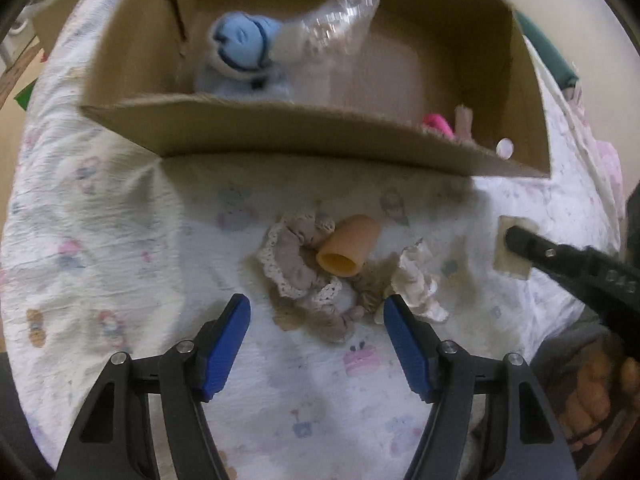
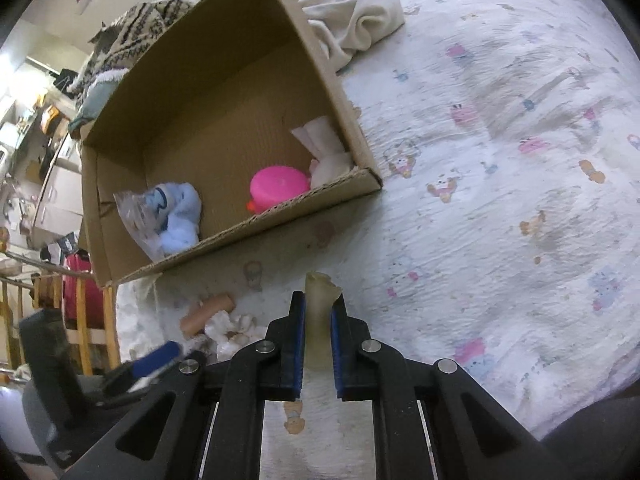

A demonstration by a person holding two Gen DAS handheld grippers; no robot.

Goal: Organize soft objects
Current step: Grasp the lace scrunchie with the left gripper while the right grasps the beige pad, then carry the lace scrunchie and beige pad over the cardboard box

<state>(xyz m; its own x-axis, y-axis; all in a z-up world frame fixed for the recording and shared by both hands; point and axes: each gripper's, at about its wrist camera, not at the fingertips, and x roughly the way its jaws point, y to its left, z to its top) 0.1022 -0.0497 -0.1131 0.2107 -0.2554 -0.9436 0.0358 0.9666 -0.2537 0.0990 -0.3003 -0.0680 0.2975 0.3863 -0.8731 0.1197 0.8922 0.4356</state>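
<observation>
- I am filling the cardboard box point(image 2: 224, 92) on the printed bedsheet point(image 2: 500, 160); it is already holding a blue plush in a clear bag point(image 2: 168, 216), a pink round toy point(image 2: 278, 186) and a white soft piece point(image 2: 328, 156) in the corner.
- I am clamping my right gripper point(image 2: 319, 320) on a pale, yellowish soft piece point(image 2: 318, 300), near the box's front wall; I judge this one is going in next.
- I am holding my left gripper point(image 1: 316, 320) wide apart over what is left: a lace-edged scrunchie point(image 1: 296, 268), an orange tube point(image 1: 348, 250) lying on it, and a crumpled white piece point(image 1: 416, 280) just beside.
- A cream cloth point(image 2: 356, 28) is lying behind the box, outside it.
</observation>
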